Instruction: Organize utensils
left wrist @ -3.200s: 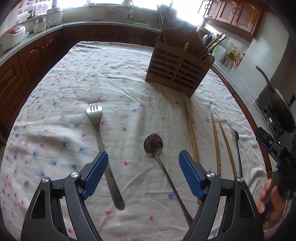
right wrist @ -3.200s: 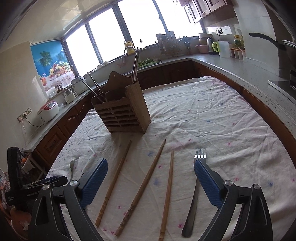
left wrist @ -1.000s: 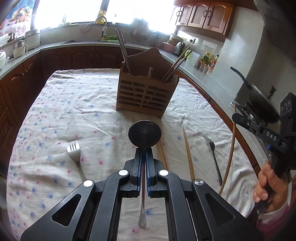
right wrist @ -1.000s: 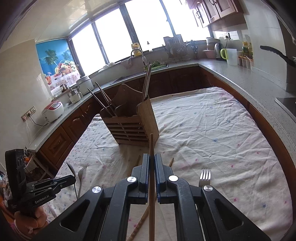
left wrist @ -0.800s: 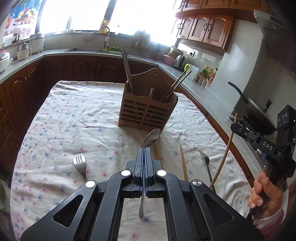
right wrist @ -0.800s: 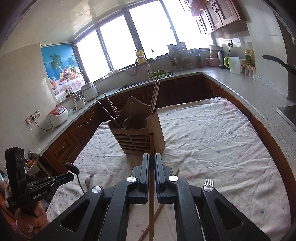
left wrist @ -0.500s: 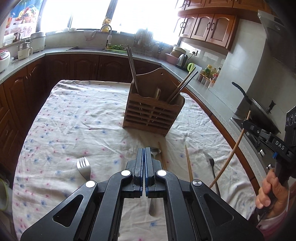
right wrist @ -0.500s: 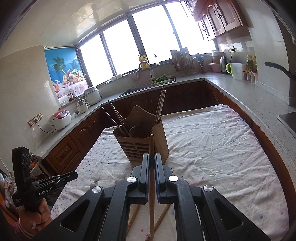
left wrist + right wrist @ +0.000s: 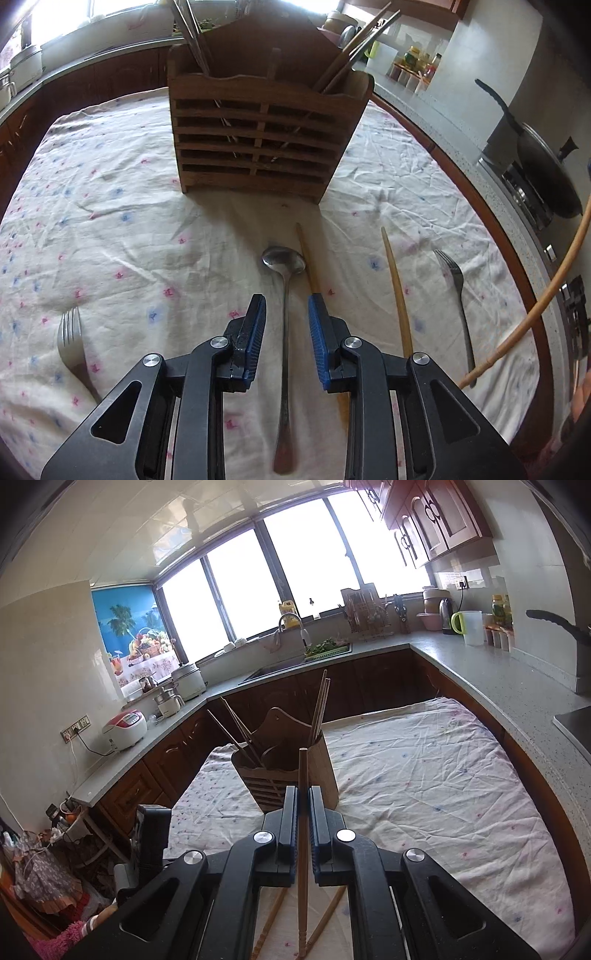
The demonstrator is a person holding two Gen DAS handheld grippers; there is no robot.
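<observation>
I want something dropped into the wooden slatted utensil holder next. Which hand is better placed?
Right: the right gripper is shut on a wooden chopstick. The opening left gripper grips nothing; the metal spoon lies on the cloth.

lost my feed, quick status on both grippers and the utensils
Left gripper opening, spoon lying loose between pads. Right gripper shut on chopstick. Wooden holder ahead, unobstructed.

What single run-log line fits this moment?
left gripper: opening over spoon on cloth | right gripper: shut on chopstick | holder: ahead
</observation>
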